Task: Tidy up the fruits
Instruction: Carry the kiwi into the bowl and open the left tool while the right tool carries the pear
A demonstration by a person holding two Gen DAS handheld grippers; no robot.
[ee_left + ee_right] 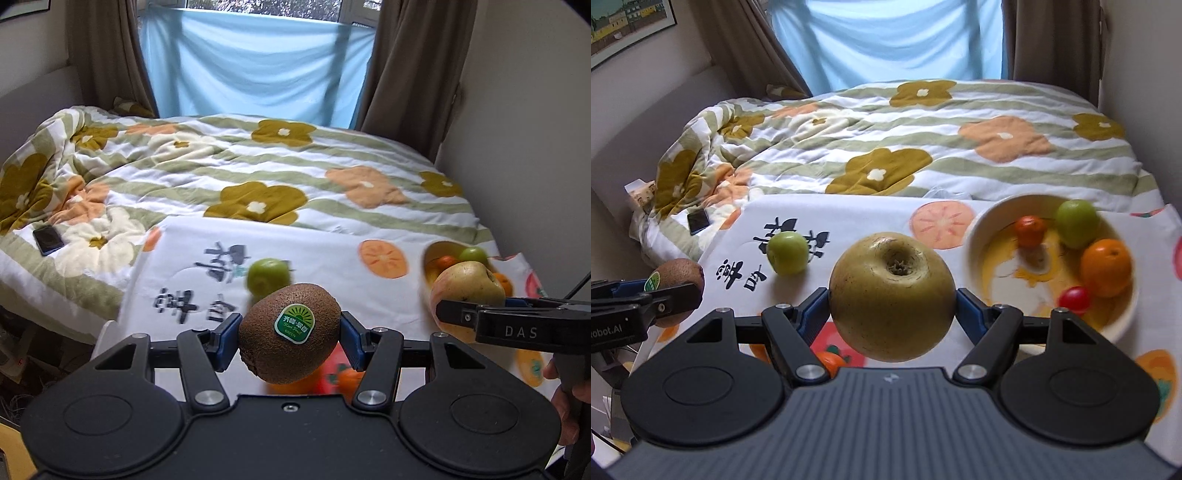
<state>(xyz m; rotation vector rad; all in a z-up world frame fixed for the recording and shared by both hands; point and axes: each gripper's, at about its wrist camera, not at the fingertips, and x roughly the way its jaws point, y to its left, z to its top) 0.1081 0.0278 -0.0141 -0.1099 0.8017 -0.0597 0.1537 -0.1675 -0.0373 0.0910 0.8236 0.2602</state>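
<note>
The left gripper (290,338) is clamping a brown kiwi (290,332) between its blue pads, the fruit's green sticker facing the camera, and is carrying it clear above the printed cloth (332,236) spread over the surface. The right gripper (892,299) is gripping a large yellowish apple (892,295), blossom end turned up, pads pressing on both its sides. Ahead and to the right of the right gripper, a white bowl (975,229) is sitting on the cloth, holding a green fruit (1076,223), an orange (1106,267), a small tangerine (1030,230) and a red cherry tomato (1075,297). Ahead and to the left of it, another green fruit (786,253) is lying on the cloth. Beyond the cloth, a flowered quilt (923,129) is covering the bed, a phone (698,220) lying on it far left.
</note>
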